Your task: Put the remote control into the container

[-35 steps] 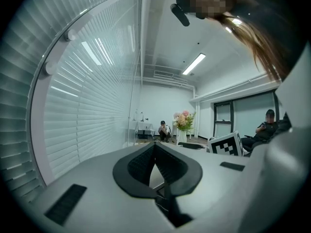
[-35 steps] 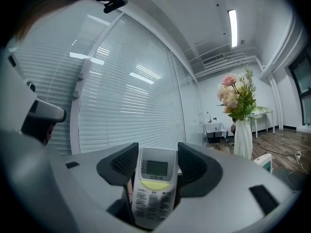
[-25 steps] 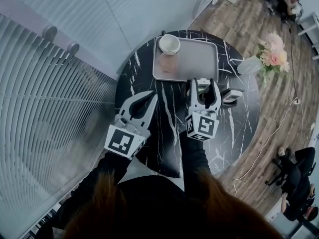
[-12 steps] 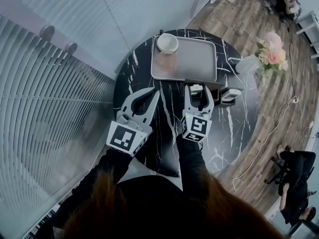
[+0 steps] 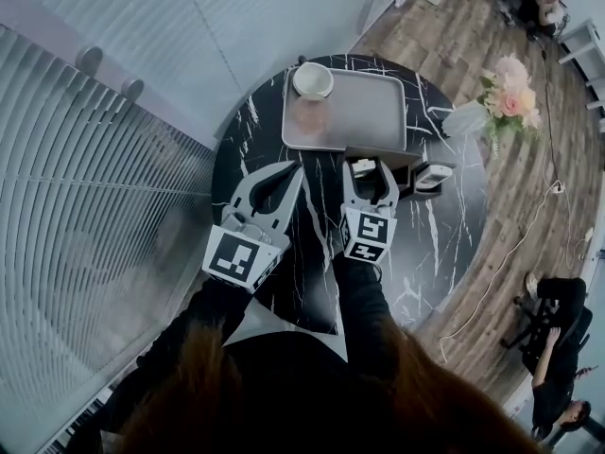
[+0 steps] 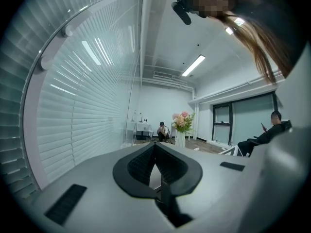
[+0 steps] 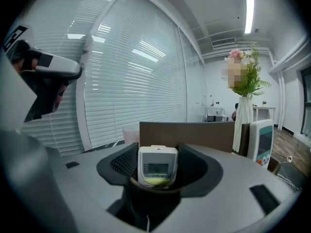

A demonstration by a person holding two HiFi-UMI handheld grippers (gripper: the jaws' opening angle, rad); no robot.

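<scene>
My right gripper (image 5: 368,167) is shut on a white remote control (image 7: 157,166) with a small screen, held upright between the jaws over the black marble table (image 5: 312,244). Just beyond it stands the brown container (image 7: 187,136), whose near wall faces the remote; in the head view the container (image 5: 406,164) is dark, just right of the jaws. A second white remote (image 5: 433,176) stands to the container's right. My left gripper (image 5: 288,171) hovers over the table's left part, shut, with nothing between its jaws (image 6: 154,145).
A grey tray (image 5: 369,112) at the table's far side carries a white cup (image 5: 312,79) and a pinkish glass (image 5: 309,113). A vase of flowers (image 5: 499,107) stands at the right edge. Glass walls with blinds lie to the left. People sit farther off.
My right gripper has shifted slightly left with the remote in it, nearer the tray's front edge. The left gripper has stayed about where it was.
</scene>
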